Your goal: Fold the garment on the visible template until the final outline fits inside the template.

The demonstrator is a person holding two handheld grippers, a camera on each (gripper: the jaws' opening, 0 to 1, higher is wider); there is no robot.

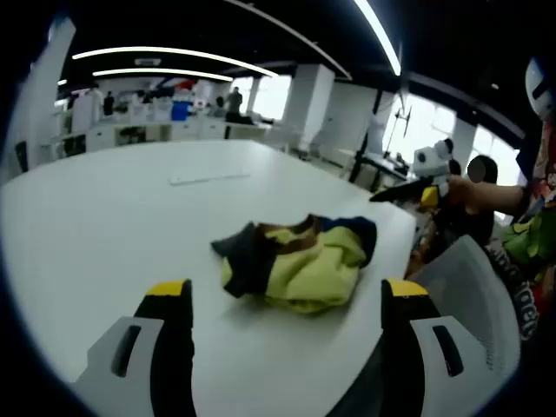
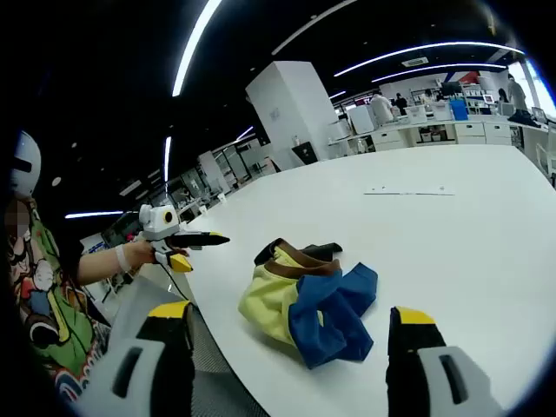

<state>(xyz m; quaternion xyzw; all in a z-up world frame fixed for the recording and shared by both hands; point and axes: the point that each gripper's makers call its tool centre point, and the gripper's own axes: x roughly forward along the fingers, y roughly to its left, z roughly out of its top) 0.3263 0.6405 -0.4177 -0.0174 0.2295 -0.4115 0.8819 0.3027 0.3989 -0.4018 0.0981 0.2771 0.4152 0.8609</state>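
Grippers apart — left gripper [image 1: 287, 300] and right gripper [image 2: 291, 326] hover near crumpled garment [image 1: 300, 259].

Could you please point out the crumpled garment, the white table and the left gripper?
garment [image 1: 304, 261]: left gripper view, yellow middle.
white table [image 1: 113, 234]: left gripper view, bare top.
left gripper [image 1: 287, 300]: left gripper view, midway between fingertips.

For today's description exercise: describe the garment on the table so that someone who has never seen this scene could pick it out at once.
Start at the big white table in the open office. Near its edge, ahead of the open left gripper, lies the crumpled garment, not yet folded. It is a bunched heap of yellow, blue, brown and black cloth, the table's only colourful thing; the faint thin strip farther back is flat and pale.
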